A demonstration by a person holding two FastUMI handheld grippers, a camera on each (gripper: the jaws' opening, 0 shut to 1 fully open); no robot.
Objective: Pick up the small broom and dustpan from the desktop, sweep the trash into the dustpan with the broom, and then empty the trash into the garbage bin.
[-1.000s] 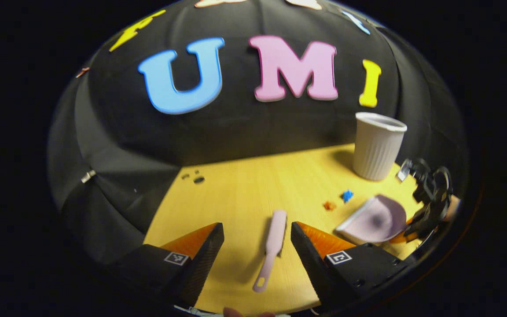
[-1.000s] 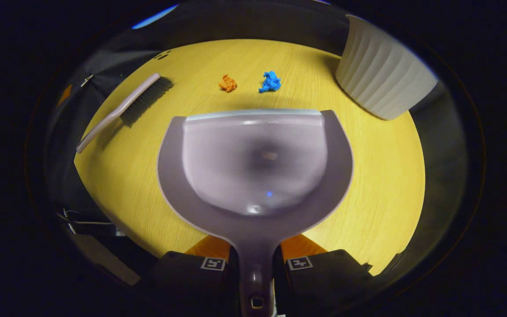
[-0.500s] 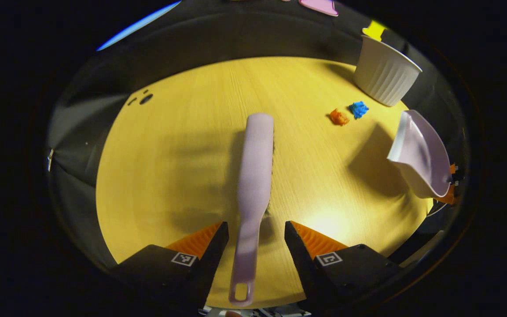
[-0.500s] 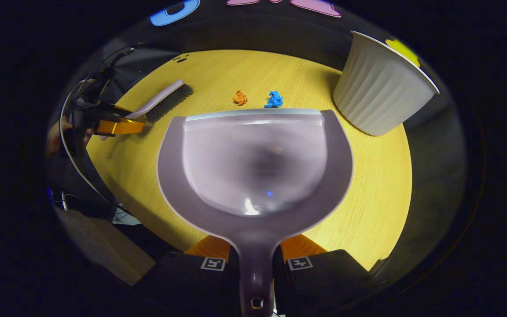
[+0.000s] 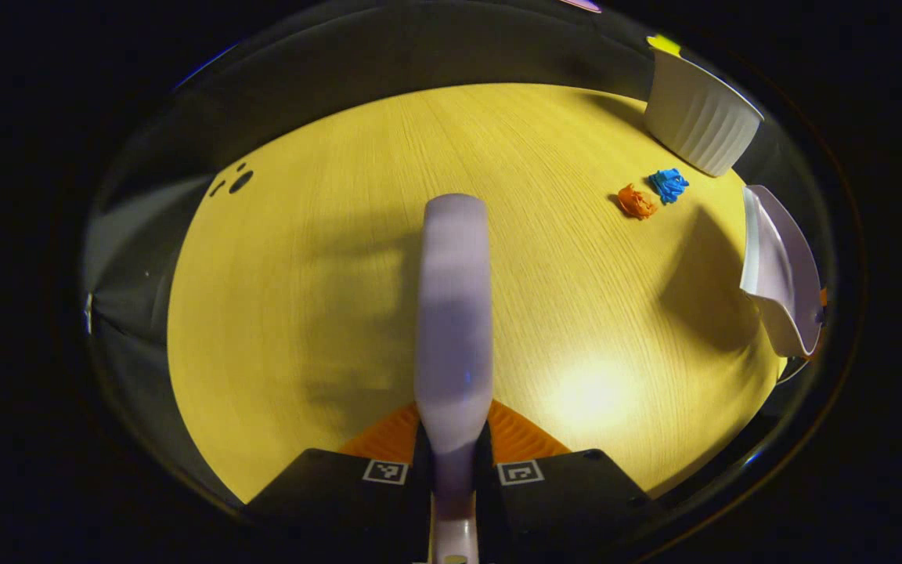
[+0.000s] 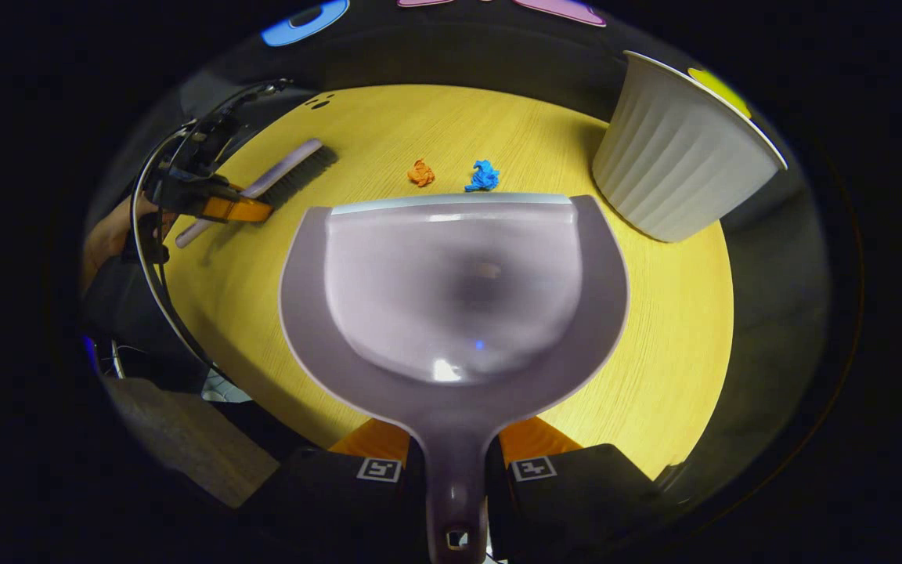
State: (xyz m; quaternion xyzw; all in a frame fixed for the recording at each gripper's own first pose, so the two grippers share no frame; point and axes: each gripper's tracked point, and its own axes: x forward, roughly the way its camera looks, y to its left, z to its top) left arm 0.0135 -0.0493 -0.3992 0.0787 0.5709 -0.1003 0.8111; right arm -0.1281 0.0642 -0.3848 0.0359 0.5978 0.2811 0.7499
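Left gripper (image 5: 452, 450): clamped on the smooth broom (image 5: 452, 313) handle.
Right gripper (image 6: 456, 462): clamped on the glossy scoop-shaped dustpan (image 6: 452, 298).
Bin (image 6: 674, 160): ribbed, beside crumpled scraps (image 6: 482, 175).

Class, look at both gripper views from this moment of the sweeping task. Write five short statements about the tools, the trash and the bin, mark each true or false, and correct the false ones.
1. The left gripper is shut on the pale lilac plastic broom. True.
2. The right gripper is open, holding nothing. False: it is shut on the handle of the lilac plastic dustpan.
3. Two crumpled scraps, one orange and one blue, lie on the yellow wooden desktop. True.
4. The scraps are already in the dustpan. False: they lie just beyond its front edge.
5. The ribbed white garbage bin lies tipped over. False: it stands upright.
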